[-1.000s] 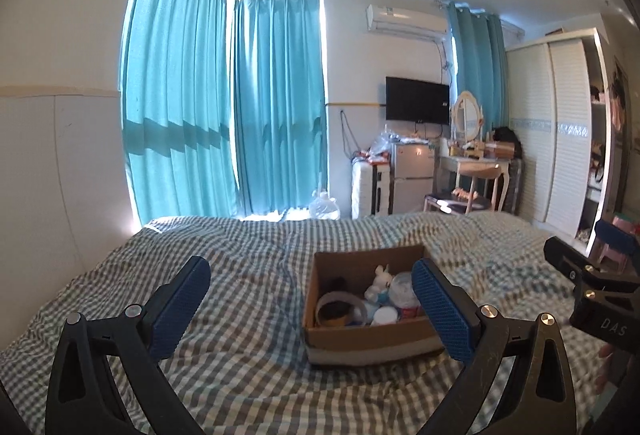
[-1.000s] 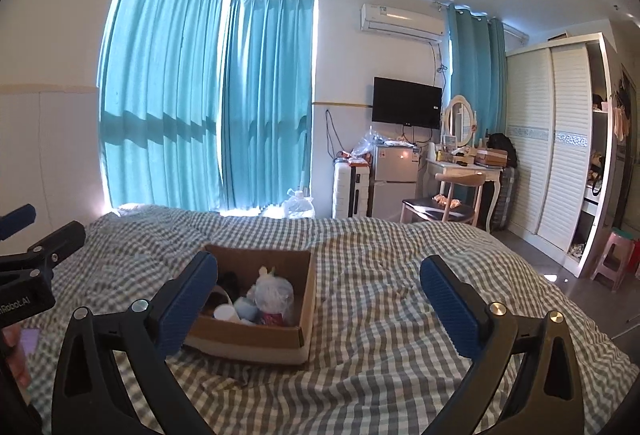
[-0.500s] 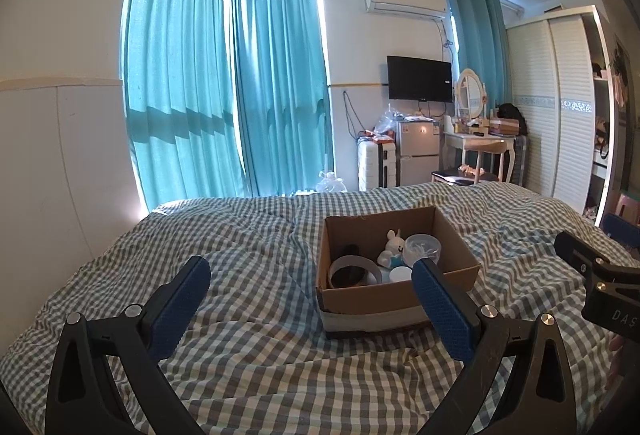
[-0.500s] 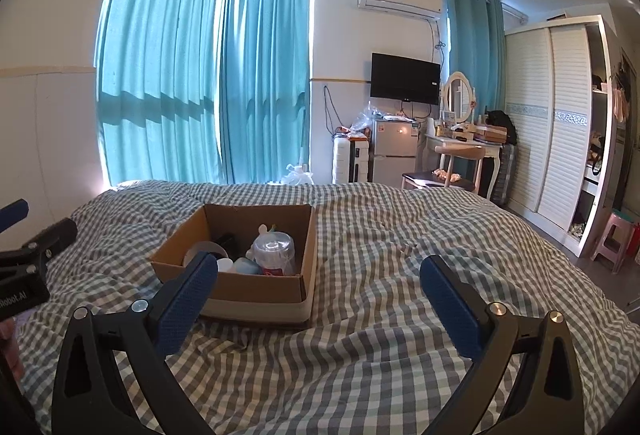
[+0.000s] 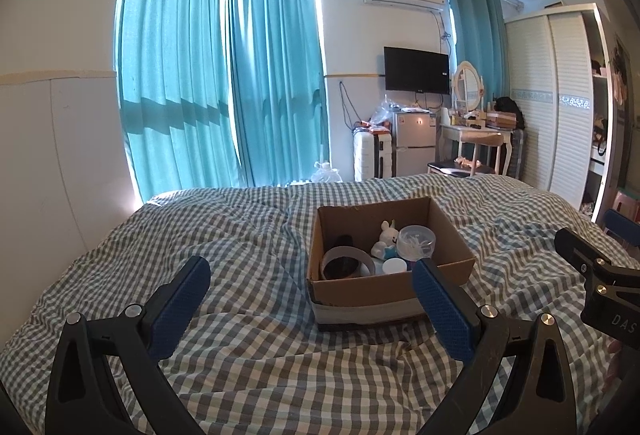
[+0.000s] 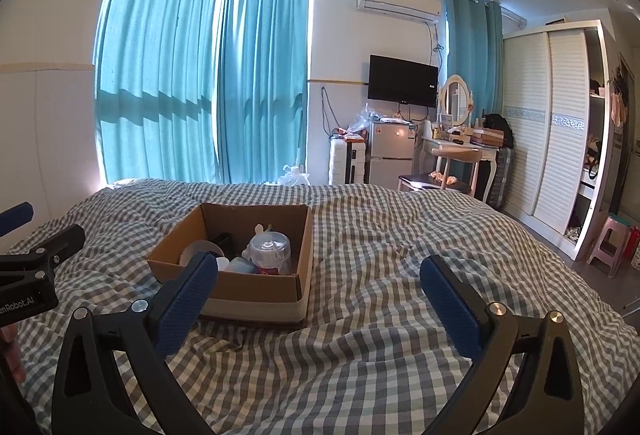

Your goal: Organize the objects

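An open cardboard box (image 5: 360, 291) sits on a grey checked bed (image 5: 240, 235). Inside it I see a roll of tape (image 5: 347, 263), a small white rabbit toy (image 5: 386, 237), a clear plastic tub (image 5: 416, 241) and a small white jar (image 5: 394, 267). My left gripper (image 5: 310, 295) is open and empty, just short of the box, with its right finger over the box's front right corner. In the right wrist view the box (image 6: 256, 291) lies left of centre. My right gripper (image 6: 320, 295) is open and empty, to the right of the box.
Teal curtains (image 5: 224, 83) hang behind the bed. A white suitcase (image 5: 372, 155), a small fridge (image 5: 414, 143), a dressing table (image 5: 476, 139), a TV (image 5: 416, 69) and a white wardrobe (image 5: 560, 103) stand at the back right. A pink stool (image 6: 608, 243) stands on the floor.
Both views have risen and tilted down, so the box sits more central and its contents show more fully. Both grippers stay open and empty.
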